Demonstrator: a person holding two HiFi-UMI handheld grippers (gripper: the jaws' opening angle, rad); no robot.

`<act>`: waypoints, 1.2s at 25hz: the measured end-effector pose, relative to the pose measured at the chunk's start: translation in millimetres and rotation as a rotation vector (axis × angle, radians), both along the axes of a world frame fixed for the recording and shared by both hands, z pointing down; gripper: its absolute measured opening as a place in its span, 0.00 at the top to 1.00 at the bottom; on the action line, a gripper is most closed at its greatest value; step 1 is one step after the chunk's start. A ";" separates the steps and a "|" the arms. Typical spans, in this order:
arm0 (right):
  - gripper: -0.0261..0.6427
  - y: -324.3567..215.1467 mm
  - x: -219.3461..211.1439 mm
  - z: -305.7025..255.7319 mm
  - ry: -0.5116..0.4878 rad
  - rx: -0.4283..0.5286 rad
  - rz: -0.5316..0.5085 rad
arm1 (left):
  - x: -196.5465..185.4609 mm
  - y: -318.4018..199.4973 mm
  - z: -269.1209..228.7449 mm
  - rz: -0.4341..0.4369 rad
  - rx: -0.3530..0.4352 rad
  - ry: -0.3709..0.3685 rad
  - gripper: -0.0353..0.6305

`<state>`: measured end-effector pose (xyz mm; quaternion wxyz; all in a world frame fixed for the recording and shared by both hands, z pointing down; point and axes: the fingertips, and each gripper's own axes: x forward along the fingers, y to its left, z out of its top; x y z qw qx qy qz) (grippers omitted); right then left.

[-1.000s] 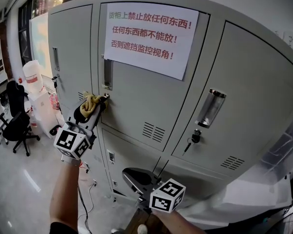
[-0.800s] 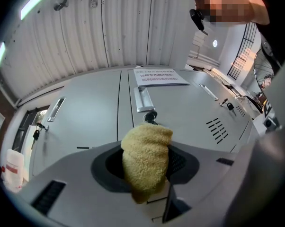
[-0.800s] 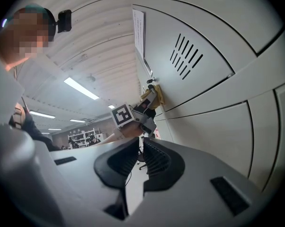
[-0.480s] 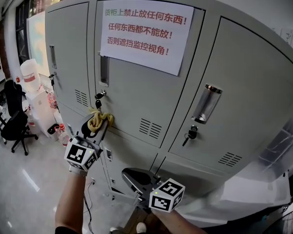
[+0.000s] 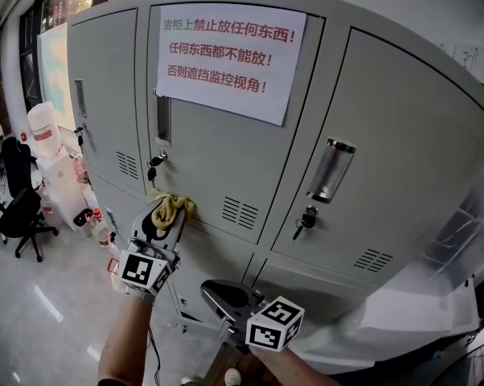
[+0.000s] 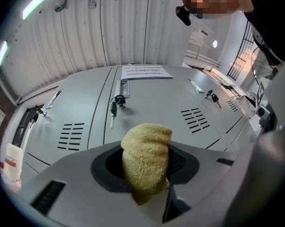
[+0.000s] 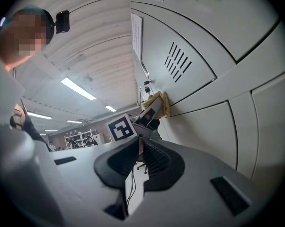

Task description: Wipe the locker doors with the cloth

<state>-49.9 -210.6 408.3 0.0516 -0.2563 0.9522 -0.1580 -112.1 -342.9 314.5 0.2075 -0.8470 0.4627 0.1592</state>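
Observation:
A yellow cloth (image 5: 174,207) is pressed against the bottom edge of the middle upper locker door (image 5: 218,147), just below its key and lock (image 5: 153,164). My left gripper (image 5: 168,214) is shut on that cloth (image 6: 145,157), which bulges out between the jaws in the left gripper view. A white paper sign (image 5: 226,59) with red print covers the door's top. My right gripper (image 5: 224,297) hangs low in front of the lower lockers, jaws shut with nothing in them. The right gripper view looks up along the doors at the cloth (image 7: 160,103) and the left gripper's marker cube (image 7: 121,128).
The right-hand locker door (image 5: 411,143) has a metal handle (image 5: 330,170) and a key in its lock (image 5: 306,217). A black office chair (image 5: 18,203) and a water dispenser (image 5: 46,135) stand at the left. Plastic sheeting (image 5: 467,240) hangs at the right.
My left gripper has slid the cloth down and to the right, from the lock's height to the door's bottom edge. The right gripper has stayed put.

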 end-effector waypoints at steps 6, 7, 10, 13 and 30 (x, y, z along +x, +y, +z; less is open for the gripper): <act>0.90 -3.7 12.1 -4.8 -0.008 0.007 0.026 | 15.3 8.1 -27.0 -0.003 0.055 -0.010 0.72; 0.90 -3.9 13.7 -5.7 -0.010 0.008 0.028 | 16.2 8.8 -31.0 -0.006 0.063 -0.009 0.72; 0.90 -5.0 18.5 -7.5 -0.017 0.012 0.036 | 18.8 10.3 -42.7 -0.010 0.087 -0.008 0.72; 0.90 -5.2 21.7 -9.3 -0.022 0.016 0.040 | 20.4 11.4 -53.1 -0.017 0.095 -0.005 0.72; 0.90 -7.1 37.2 -30.5 -0.065 0.058 0.067 | 23.7 16.5 -127.4 -0.059 0.135 0.032 0.72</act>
